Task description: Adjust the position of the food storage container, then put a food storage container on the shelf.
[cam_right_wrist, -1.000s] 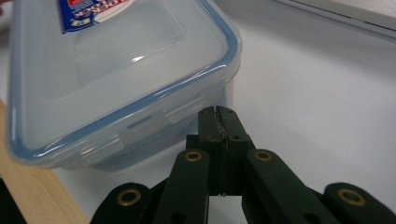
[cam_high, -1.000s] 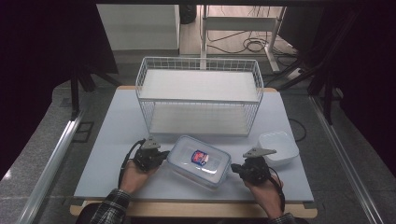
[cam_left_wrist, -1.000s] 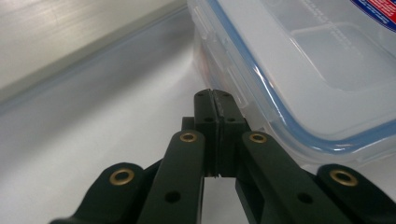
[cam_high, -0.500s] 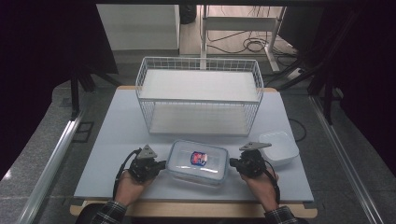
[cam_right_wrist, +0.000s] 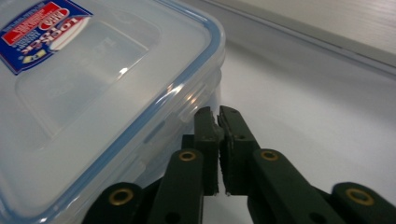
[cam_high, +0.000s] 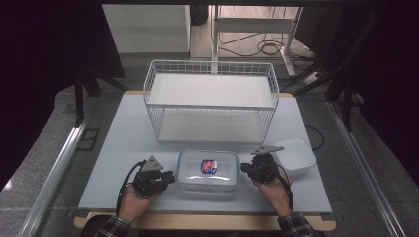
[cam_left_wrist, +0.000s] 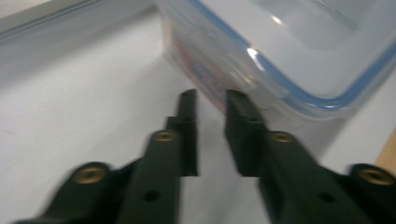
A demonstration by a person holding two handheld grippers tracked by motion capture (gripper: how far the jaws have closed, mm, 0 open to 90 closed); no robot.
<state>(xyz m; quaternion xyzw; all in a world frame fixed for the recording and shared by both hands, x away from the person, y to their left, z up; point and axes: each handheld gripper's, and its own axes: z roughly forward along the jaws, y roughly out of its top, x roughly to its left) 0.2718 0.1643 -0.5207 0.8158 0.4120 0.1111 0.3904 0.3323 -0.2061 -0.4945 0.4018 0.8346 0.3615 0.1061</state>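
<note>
1. We see the lidded container (cam_high: 208,170) on the table's (cam_high: 113,163) near edge, long axis left-right, between both grippers.
2. Left gripper (cam_left_wrist: 209,105): jaws just opening, nothing between them.
3. Right gripper (cam_right_wrist: 215,116): nearly shut, empty, at the end clip.

Items currently sitting on the table (cam_high: 123,148):
- Clear lidded containers (cam_high: 208,170) with blue seal and sticker: one.
- Wire baskets (cam_high: 210,106), white, standing behind it: one.
- Loose white lids or trays (cam_high: 295,155), lying at the right: one.
- Handheld grippers working here: two, the left gripper (cam_high: 170,176) and the right gripper (cam_high: 243,169).
- Hands holding them: two.
</note>
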